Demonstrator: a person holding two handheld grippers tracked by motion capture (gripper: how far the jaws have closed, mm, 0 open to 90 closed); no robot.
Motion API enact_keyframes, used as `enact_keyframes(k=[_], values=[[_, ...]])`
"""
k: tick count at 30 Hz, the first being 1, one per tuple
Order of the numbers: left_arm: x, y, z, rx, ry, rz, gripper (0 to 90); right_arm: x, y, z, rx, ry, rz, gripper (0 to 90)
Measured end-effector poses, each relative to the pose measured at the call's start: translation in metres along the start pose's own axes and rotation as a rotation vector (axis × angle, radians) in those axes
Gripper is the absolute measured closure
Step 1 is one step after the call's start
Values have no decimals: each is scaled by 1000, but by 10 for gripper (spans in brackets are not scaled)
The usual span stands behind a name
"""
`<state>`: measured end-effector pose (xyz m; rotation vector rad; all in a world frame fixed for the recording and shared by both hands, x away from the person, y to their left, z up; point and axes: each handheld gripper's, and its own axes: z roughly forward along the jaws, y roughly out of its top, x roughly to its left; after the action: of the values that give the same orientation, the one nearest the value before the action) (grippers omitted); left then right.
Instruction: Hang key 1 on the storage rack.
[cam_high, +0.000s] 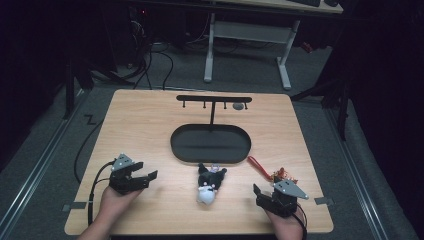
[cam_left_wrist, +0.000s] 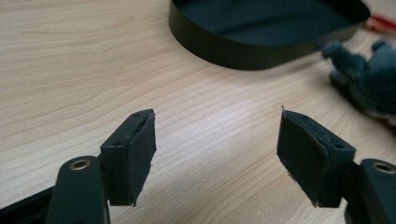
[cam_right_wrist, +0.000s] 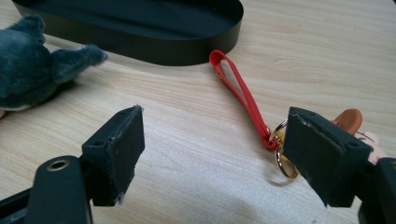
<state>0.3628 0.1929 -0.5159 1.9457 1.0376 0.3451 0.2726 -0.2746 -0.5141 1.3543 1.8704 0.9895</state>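
Plush dark-grey keychain toy (cam_high: 209, 185) lies near-centre, before black oval tray (cam_high: 176, 145); we hold left gripper (cam_high: 145, 178) and right gripper (cam_high: 261, 194) agape, empty; approach pending, next close in on it

Matt wood-grain table (cam_high: 150, 120), fuzzy plush toy (cam_high: 209, 185) (soft cloth), smooth black tray (cam_high: 210, 159).
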Motion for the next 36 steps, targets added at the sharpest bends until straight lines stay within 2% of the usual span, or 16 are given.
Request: enact_keyframes(k=[2,6,15,23,29,35,36], values=[[-7,1,3,9,17,47,286,-1,-1,0,4,4,0,202],[-13,4,7,11,29,85,286,-4,-4,0,9,3,-9,199],[-12,1,8,29,38,94,288,-9,-5,-2,2,12,0,201],[-14,0,9,32,47,115,293,-7,-5,-1,8,24,2,220],[-16,0,9,31,48,133,296,-3,-4,-1,9,41,-23,219],[-18,0,9,39,45,151,298,5,-1,0,24,51,-67,219],[-19,-1,10,38,43,155,299,7,0,0,36,53,-88,217]])
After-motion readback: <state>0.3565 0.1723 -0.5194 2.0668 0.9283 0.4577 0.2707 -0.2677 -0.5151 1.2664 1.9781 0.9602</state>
